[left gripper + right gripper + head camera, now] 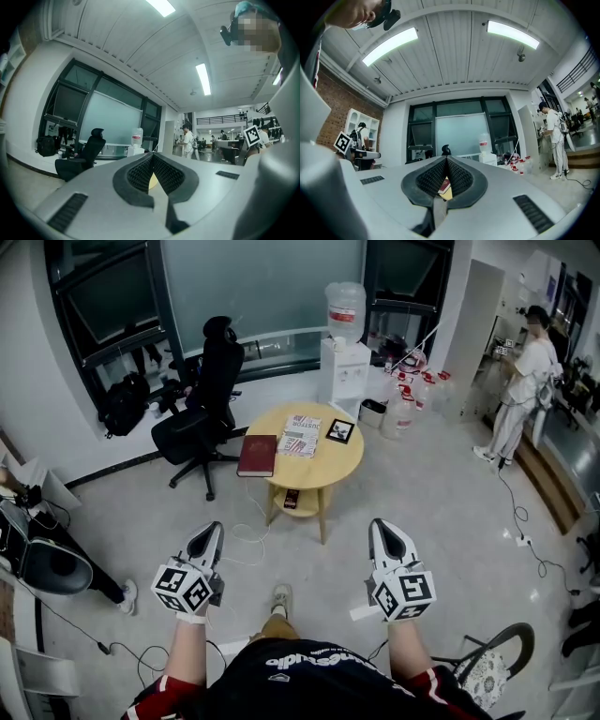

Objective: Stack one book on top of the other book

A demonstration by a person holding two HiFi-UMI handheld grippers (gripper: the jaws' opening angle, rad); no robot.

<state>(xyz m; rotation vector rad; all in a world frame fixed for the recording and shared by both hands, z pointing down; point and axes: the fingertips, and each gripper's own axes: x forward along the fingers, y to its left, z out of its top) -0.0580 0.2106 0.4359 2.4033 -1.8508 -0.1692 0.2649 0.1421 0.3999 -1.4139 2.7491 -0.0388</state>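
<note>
In the head view, your left gripper (212, 529) and right gripper (381, 525) are both held low in front of you. They point level towards the round table (323, 486), which stands well ahead of both tips. Two books lie flat on it, just beside each other. The dark red book (258, 455) is straight ahead of the left tongs and a little to their inner side. The white patterned book (300, 436) sits about midway between the lines of your two tongs. Each book's long axis runs away from you, roughly along the way the tongs point. Your left hand looks nearer the red book, and the white one is about equally far from both.

In the left gripper view, the left gripper (152, 157) has its ribbed pads pressed together with nothing caught in them. Only a yellow sliver of the table (151, 182) shows in the notch below the closed tips.

In the right gripper view, the right gripper (446, 161) is likewise closed on nothing. The red book (446, 186) shows in its notch, far beyond the tips. You would have to close most of the distance and part the jaws before either book can be taken.
</note>
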